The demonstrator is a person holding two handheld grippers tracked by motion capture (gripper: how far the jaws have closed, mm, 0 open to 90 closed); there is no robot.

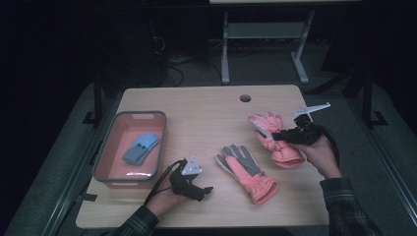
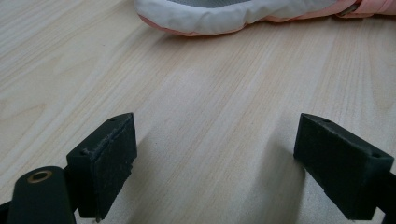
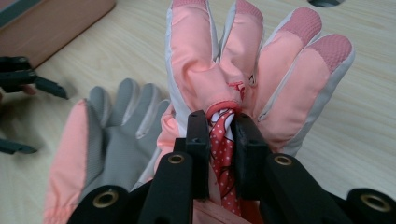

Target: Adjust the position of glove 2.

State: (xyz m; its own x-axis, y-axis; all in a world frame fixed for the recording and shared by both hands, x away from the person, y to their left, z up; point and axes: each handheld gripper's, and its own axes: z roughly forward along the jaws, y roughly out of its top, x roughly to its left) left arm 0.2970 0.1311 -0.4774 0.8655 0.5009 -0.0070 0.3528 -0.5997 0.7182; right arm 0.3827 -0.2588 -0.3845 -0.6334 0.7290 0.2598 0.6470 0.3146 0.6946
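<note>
The right gripper (image 1: 272, 136) holds a pink glove (image 1: 275, 140) lifted off the desk (image 1: 206, 105), its jaws clamped on a fold of the glove's back where a red, white-dotted patch (image 3: 223, 154) is pinched between the pads; gripping there, near the middle rather than at a fingertip, lets the glove hang with its fingers spread and pointing away from the hand, which looks like a sensible hold for carrying it. The second glove (image 1: 246, 172) of the pair lies flat on the desk, grey palm up and cuff toward the person, between the two hands, so it appears to be waiting its turn. The left gripper (image 1: 204, 190) rests low at the near edge of the desk with its jaws wide apart and nothing between them, aimed at the bare wood just short of the lying glove's white edge (image 2: 210, 18); it seems parked there, ready to help or to take that glove. At the left end of the desk sits a grey-rimmed pink bin (image 1: 105, 169) with a small blue folded thing (image 1: 140, 147) inside, possibly another glove or a pair of socks, though it is too small to tell. The bin is well apart from the held glove, so I judge the likely aim is to carry the pink gloves across and drop them in.
</note>
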